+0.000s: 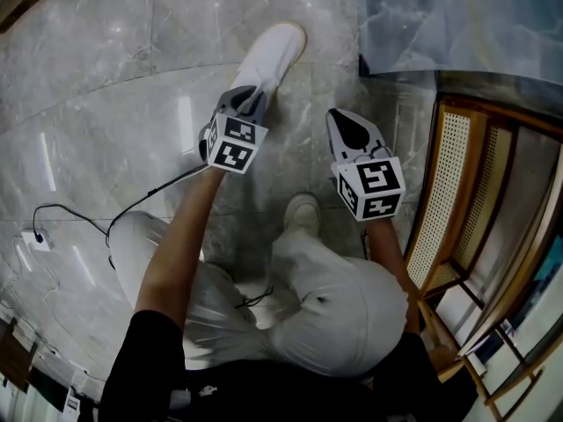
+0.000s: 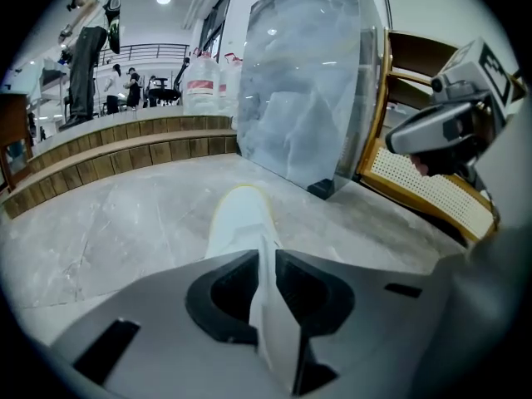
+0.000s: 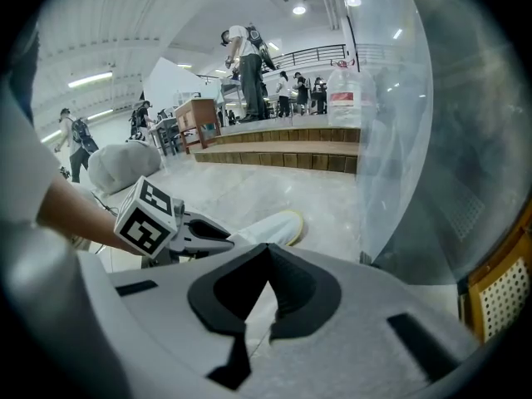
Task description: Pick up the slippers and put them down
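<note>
Open floor (image 1: pixel 106 77) left of slipper (image 1: pixel 274 53), slab (image 1: pixel 457 16) and cabinet (image 1: pixel 457 192) to its right, left hand-held gripper (image 1: pixel 249 102) angled down, pinching slipper's near end, right hand-held gripper (image 1: pixel 345 123) closed, empty.

A large indoor hall: marble floor (image 1: pixel 106 77), wooden steps (image 2: pixel 108 152), balcony railing (image 3: pixel 316 54), people (image 2: pixel 83 48) standing.

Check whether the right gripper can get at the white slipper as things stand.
Probably yes. Only bare floor lies between the right gripper and the slipper, and its far end is free. The left gripper clamps the near end. Right jaws are shut.
</note>
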Tool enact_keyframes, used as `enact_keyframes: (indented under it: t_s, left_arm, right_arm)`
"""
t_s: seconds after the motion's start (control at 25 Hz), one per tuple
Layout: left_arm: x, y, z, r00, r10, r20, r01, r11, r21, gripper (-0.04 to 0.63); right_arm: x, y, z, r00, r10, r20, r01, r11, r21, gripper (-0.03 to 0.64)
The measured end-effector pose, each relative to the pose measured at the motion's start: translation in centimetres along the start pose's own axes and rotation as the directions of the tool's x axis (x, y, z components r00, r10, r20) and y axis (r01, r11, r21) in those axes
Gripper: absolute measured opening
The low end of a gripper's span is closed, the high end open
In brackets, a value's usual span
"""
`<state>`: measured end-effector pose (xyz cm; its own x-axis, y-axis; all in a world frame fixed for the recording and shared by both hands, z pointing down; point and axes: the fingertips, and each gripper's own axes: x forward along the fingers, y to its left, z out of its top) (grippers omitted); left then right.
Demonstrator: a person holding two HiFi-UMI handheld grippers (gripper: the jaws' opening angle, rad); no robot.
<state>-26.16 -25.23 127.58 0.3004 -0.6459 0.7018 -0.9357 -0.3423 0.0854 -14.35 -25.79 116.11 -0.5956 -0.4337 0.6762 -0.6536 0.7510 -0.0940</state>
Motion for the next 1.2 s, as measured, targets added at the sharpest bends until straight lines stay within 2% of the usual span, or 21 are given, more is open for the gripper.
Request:
enact_keyframes:
  t_s: [0.12, 0.4, 0.6, 0.88, 1.08, 1.2]
  left_arm:
    - [0.1, -0.4, -0.1, 1.000, -0.019, -0.008, 0.019, 1.000, 0.002, 0.087]
    - [-1.2, -0.7, 1.3, 1.000, -0.020, 0.014, 0.020, 1.000, 0.006, 0.086]
    - [-3.5, -0.9, 3.2, 0.999, -0.010, 0.044, 0.010, 1.000, 0.001, 0.043]
    - [-7.7, -1.6, 7.8, 0.995, -0.024, 0.096, 0.027, 0.999, -0.025, 0.028]
    - [-10.7, -2.1, 11.2, 0.994, -0.032, 0.104, 0.029, 0.999, 0.035, 0.018]
    - [-12.8, -2.4, 13.6, 0.994, -0.039, 0.104, 0.036, 0.999, 0.030, 0.016]
  right_arm:
    - [-0.2, -0.1, -0.1, 1.000, -0.002, -0.002, 0.002, 1.000, 0.004, -0.012]
    - [-1.3, -0.8, 0.6, 1.000, -0.005, -0.006, 0.005, 1.000, 0.001, -0.012]
    - [-3.1, -1.1, 2.1, 1.000, -0.010, -0.010, 0.010, 1.000, 0.001, -0.012]
    - [-7.8, -1.1, 6.0, 1.000, -0.013, -0.007, 0.013, 1.000, -0.005, -0.012]
    - [-11.0, -1.0, 9.1, 1.000, -0.014, -0.009, 0.014, 1.000, 0.004, -0.012]
    - [-12.8, -1.1, 10.8, 1.000, -0.011, -0.013, 0.011, 1.000, 0.023, -0.012]
